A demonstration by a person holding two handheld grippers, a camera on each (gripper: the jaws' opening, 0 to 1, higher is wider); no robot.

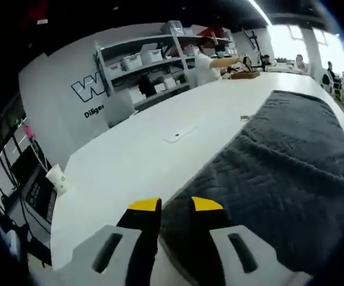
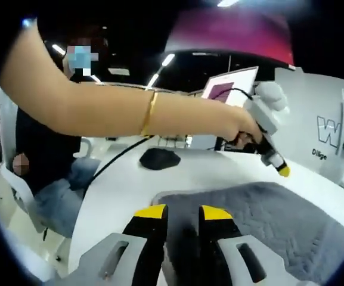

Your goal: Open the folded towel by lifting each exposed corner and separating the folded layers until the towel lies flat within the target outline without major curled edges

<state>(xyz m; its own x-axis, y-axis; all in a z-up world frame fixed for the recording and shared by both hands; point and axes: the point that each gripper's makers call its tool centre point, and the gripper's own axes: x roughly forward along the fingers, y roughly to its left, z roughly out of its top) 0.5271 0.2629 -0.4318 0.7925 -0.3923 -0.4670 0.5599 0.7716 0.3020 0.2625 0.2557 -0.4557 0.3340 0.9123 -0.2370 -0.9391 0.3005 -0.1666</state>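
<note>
I see my left gripper (image 1: 175, 205) nipping a corner of the dark grey towel (image 1: 279, 167), which is spread over the white table (image 1: 142, 155). My right gripper (image 2: 183, 213) pinches a near edge of it too — jaws narrow, cloth between them. A paper cup (image 1: 57, 177) stands at the table's far edge.

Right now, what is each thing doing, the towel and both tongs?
Towel: spread over the white table, wavy and not fully flat.
Left tongs: shut on the towel's edge.
Right tongs: shut on the towel's edge.
Paper cup: upright by the table corner.
</note>
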